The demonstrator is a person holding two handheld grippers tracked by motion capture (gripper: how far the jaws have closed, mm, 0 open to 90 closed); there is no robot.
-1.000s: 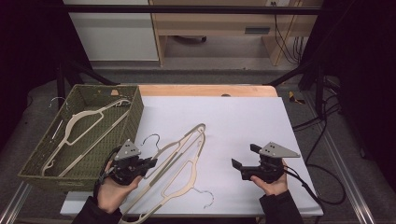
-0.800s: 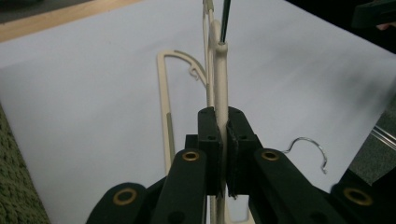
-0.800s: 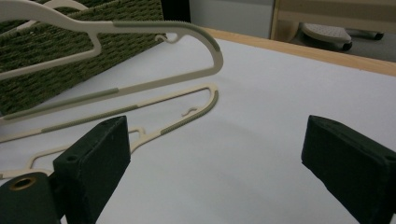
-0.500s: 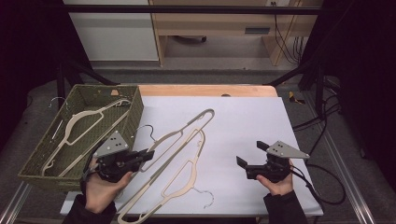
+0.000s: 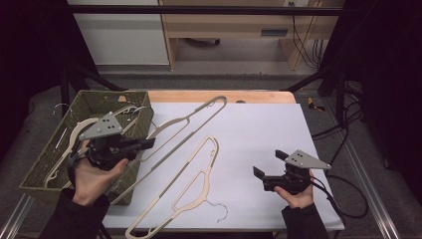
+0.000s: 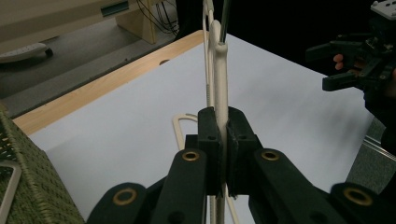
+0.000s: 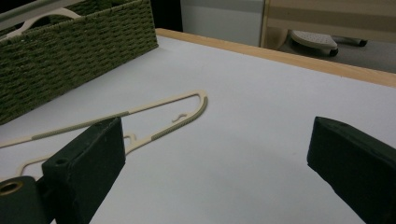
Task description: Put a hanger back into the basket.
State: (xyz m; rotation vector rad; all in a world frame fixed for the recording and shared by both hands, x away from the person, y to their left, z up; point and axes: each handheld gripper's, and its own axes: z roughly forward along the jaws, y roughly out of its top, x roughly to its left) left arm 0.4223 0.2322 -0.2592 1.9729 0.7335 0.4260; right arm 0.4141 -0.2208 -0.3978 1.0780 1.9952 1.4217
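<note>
- Hangers on the bench, and the left hand-held gripper (image 5: 149, 143) has one of them: its jaws are clamped tight on the thin rail of a cream hanger (image 5: 191, 119), with nothing but that rail between the pads.
- Left gripper view confirms it: the two black pads pinch the cream hanger (image 6: 219, 70) edge-on, and the hanger stands up ahead of the jaws, off the white surface.
- From above, that held hanger runs from the gripper at the bench's left side up toward the far edge, its rounded end near the wooden strip along the back of the bench (image 5: 259, 96).
- Second hanger (image 5: 191, 186) lies flat on the white sheet, slanting from near the middle down to the near edge, its metal hook by the front edge. It is close to the held one, but whether they touch I can't tell.
- Woven green basket (image 5: 52, 159) sits at the left edge of the bench, with more cream hangers lying inside it; the left hand holds its gripper right over the basket's near right corner.
- Right hand-held gripper (image 5: 269, 163) sits low near the front right corner, well apart from both hangers. Its jaws have just been opening and now stand wide, with nothing between them.
- Right gripper view: two black pads spread far apart over bare white sheet, the flat hanger (image 7: 159, 114) lying beyond them and the basket (image 7: 79, 51) farther back.
</note>
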